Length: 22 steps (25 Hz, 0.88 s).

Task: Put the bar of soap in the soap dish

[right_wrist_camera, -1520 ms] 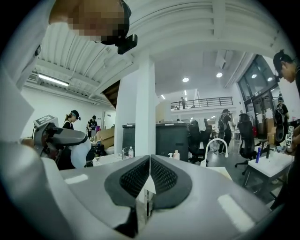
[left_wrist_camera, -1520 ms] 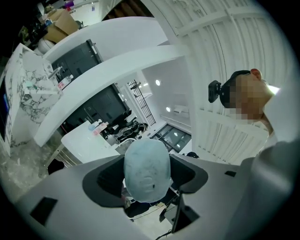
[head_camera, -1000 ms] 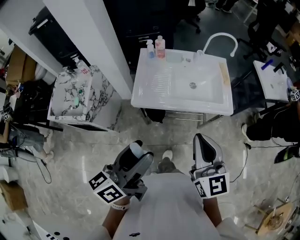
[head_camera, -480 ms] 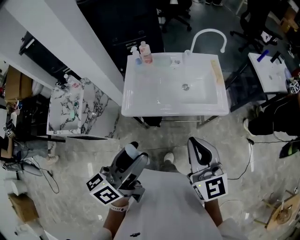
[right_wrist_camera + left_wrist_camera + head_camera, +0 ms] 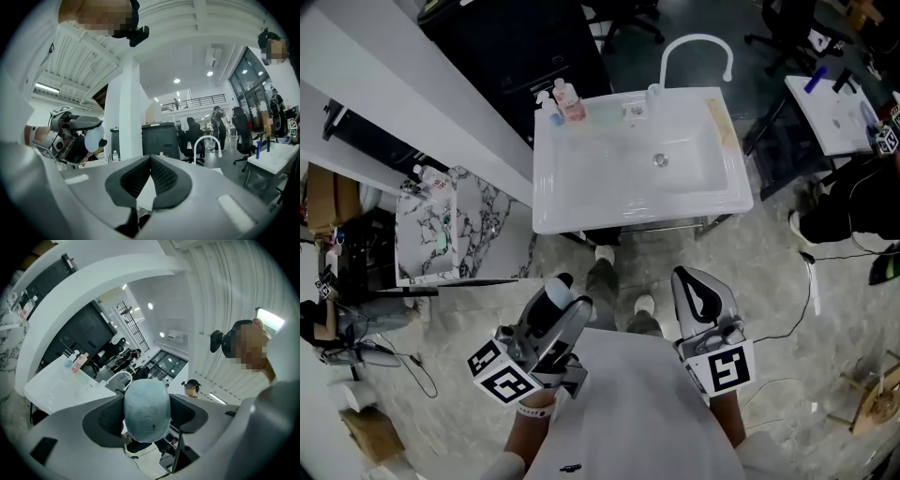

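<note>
Head view: the left gripper (image 5: 555, 305) carries the pale blue oval bar of soap (image 5: 560, 284) well short of the white rectangular sink (image 5: 581, 217); I cannot make out a dish.

Left gripper view: its jaws clamp the soap's flanks. The bar is probably hard, light and slippery, so mid-body is the safest hold.

Right gripper view: the right gripper (image 5: 150, 174) has its jaws pressed together, empty.

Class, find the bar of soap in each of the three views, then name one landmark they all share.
Head view: the bar of soap is lower left of centre, in the left gripper.
Left gripper view: centre, clamped between the fingers.
Right gripper view: far left, mid-height.
Shared landmark: curved white tap.
</note>
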### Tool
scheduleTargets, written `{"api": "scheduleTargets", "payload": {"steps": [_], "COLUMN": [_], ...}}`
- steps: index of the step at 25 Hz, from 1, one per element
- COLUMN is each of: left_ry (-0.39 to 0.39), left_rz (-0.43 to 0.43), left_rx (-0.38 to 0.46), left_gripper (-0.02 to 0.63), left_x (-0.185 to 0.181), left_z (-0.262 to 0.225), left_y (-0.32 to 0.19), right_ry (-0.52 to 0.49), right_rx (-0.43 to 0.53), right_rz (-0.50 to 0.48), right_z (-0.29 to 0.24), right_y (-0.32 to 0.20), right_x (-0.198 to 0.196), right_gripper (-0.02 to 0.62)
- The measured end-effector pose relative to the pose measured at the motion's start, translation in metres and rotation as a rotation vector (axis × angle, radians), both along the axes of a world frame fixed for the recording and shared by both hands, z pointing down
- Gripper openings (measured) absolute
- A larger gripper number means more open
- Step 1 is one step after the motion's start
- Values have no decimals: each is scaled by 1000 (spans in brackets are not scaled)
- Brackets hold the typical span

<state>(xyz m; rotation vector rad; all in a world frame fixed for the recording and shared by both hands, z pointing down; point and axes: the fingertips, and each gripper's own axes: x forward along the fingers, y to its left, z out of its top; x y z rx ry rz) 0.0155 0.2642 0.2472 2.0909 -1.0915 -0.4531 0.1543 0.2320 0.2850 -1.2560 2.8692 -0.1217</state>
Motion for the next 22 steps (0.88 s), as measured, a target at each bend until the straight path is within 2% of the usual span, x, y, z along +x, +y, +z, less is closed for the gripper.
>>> {"api": "scheduleTargets", "payload": {"steps": [9,15,22], "left_ry": [16,36,62], "left_rz": [41,73,112], "left_rx": [-5,-29,-15], "left_gripper": [295,293,294], "left_x": [-8,-21,-49], "left_z": [4,13,3], "left_y": [-33,-63,-122], "right_ry": [12,21,24], "right_rx": [-15,-10,-14], "right_rz": [46,67,76], "right_z": [3,1,-15], "right_y": [-21,-51,-101], "right_x": [-3,-20,-57], "right_gripper": [6,6,6]}}
